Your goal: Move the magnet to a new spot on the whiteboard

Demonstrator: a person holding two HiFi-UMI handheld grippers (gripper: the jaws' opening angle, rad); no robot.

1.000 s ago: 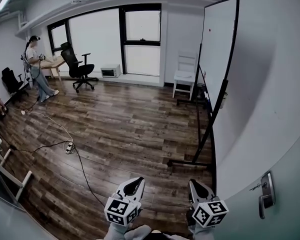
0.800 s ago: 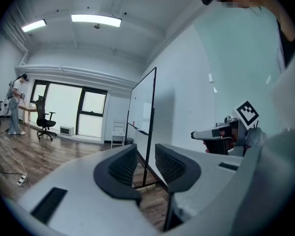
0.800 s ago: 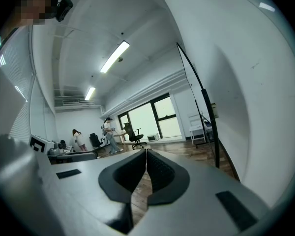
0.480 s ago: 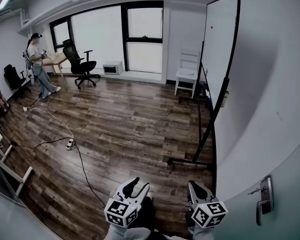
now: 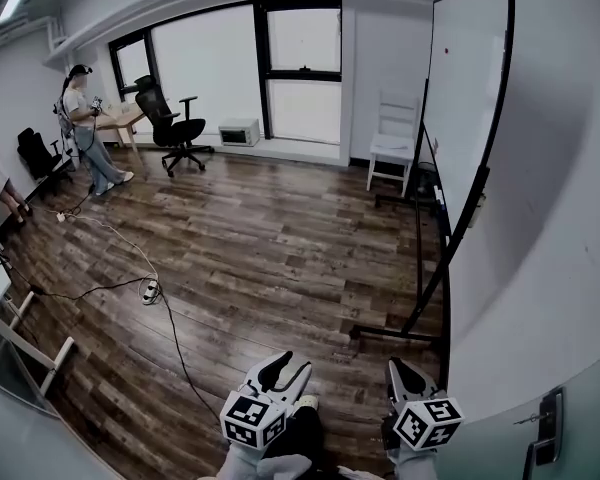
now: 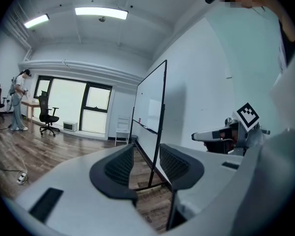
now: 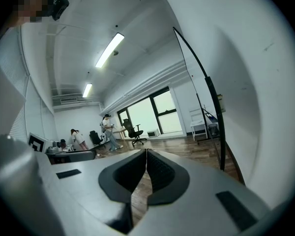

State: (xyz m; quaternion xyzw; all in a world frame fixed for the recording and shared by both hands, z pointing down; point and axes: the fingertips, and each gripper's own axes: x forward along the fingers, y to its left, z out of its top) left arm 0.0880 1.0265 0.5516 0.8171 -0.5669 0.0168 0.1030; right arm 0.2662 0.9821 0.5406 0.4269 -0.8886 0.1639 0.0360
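At the upper left of the head view a person stands beside a desk, and a black office chair is just to the right of it, in front of the big window. A cable lies in curves on the wooden floor at the left.

At the bottom of the frame, left of the middle, is the left gripper. Its two jaws stand clearly apart, with only the floor visible between the pads, so it has hold of nothing. Just to the right of it is the right gripper. In the right gripper view its jaws are brought together with the tips touching, and there is nothing between them.

Further right, in the upper part of the frame, a white chair stands by the wall. Beside it the whiteboard stands on its black frame along the right wall. The magnet is a small red dot high on the board, near its left edge, well apart from both grippers. At the lower right corner a door handle is visible.
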